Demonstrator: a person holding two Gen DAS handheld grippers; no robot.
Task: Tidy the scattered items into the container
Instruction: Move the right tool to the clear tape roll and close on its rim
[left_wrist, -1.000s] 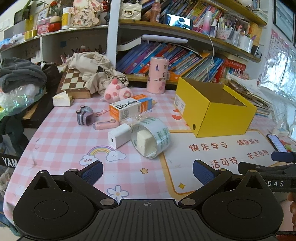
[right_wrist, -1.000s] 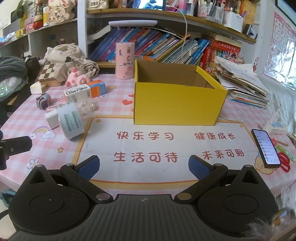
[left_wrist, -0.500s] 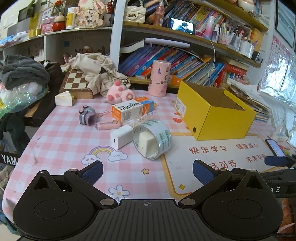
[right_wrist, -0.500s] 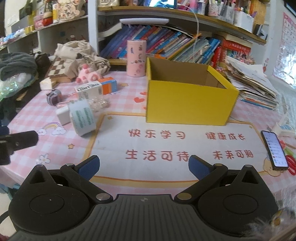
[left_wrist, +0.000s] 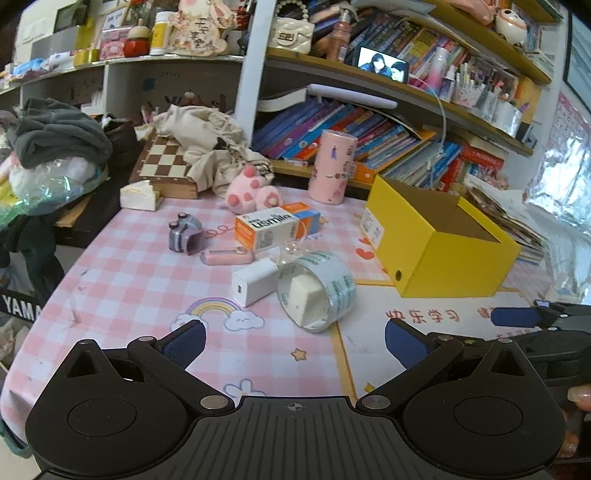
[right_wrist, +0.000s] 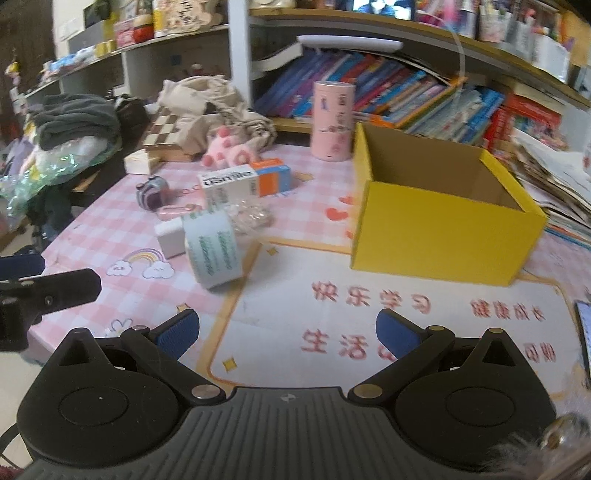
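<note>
Left wrist view: your left gripper (left_wrist: 293, 341) and right gripper (right_wrist: 286, 330) gape wide, empty; clear tape roll (left_wrist: 317, 289) lies beside open yellow cardboard box (left_wrist: 439, 240).

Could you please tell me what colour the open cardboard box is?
Yellow outside, brown inside; the box shows best in the right wrist view.

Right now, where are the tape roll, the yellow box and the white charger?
tape roll (left_wrist: 334, 275): left wrist view, on its printed outer band.
yellow box (right_wrist: 439, 236): right wrist view, on its near front wall.
white charger (left_wrist: 255, 286): left wrist view, on its top face.
</note>
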